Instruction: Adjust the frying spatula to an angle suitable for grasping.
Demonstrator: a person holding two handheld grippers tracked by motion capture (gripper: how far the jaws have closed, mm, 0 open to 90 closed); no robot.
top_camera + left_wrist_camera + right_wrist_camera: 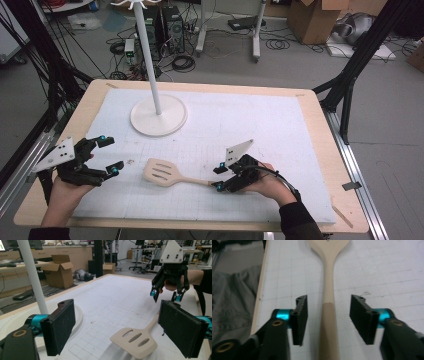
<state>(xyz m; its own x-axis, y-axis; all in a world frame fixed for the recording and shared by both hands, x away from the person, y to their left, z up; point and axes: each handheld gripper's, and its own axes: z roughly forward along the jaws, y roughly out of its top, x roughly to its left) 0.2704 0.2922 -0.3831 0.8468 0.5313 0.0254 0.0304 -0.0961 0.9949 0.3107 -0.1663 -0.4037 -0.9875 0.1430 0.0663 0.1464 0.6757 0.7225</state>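
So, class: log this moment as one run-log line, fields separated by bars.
right gripper: open, astride spatula handle, no contact | left gripper: open, empty | spatula: flat on mat

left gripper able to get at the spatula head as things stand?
Probably yes. The left gripper is open and beside the spatula head, with bare mat between. The right gripper straddles only the handle, pads clear.
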